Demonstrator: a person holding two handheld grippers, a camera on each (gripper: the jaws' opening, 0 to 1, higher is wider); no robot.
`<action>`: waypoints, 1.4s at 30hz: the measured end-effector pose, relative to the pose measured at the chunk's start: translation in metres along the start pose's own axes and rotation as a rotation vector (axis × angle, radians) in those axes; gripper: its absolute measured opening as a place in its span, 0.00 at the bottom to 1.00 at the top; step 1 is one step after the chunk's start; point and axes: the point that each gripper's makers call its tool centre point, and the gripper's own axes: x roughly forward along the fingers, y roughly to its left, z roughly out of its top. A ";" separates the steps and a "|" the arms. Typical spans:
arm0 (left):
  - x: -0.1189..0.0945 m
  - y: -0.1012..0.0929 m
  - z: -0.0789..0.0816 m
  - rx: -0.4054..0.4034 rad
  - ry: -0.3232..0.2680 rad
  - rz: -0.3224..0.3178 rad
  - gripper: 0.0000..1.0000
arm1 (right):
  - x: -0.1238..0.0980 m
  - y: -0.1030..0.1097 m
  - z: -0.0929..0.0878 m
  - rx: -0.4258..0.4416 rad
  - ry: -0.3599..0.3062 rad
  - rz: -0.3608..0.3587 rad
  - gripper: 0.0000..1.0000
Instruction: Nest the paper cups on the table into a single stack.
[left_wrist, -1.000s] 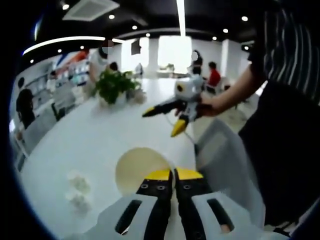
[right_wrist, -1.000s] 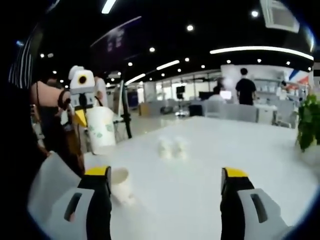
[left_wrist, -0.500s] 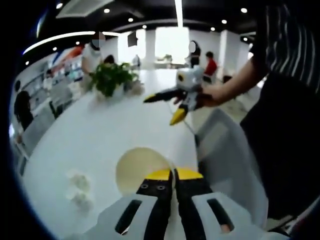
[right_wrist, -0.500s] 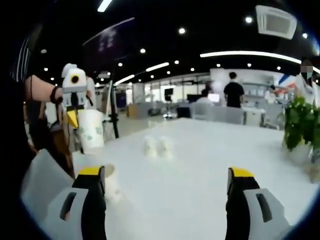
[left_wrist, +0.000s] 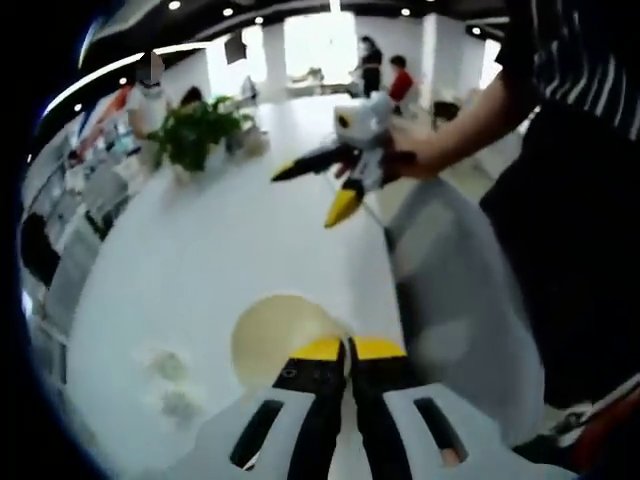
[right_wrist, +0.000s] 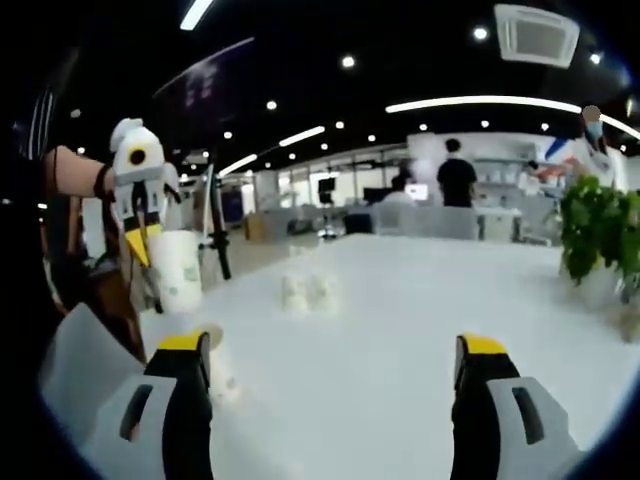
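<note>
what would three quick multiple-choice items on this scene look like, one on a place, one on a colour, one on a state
1. Where is the paper cup?
A. in the left gripper, off the table
B. flat on the table
C. beside the plant

2. What colour are the right gripper's jaw tips?
A. red
B. yellow
C. blue

3. How do the right gripper's jaws stand?
A. shut on a cup
B. shut on nothing
C. wide open

Key: 1 A, the cup hangs at its yellow tips; 2 B, both tips show yellow; 3 C, bare table lies between them.
</note>
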 end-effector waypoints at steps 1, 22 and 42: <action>0.000 0.002 0.000 0.007 0.007 0.005 0.00 | 0.000 -0.001 -0.002 0.003 -0.004 -0.001 1.00; 0.019 0.000 -0.007 0.085 0.172 -0.059 0.00 | -0.007 -0.014 -0.002 0.035 -0.035 -0.032 0.99; 0.043 -0.006 -0.023 0.071 0.218 -0.063 0.00 | -0.007 -0.008 -0.004 0.055 -0.031 -0.015 0.95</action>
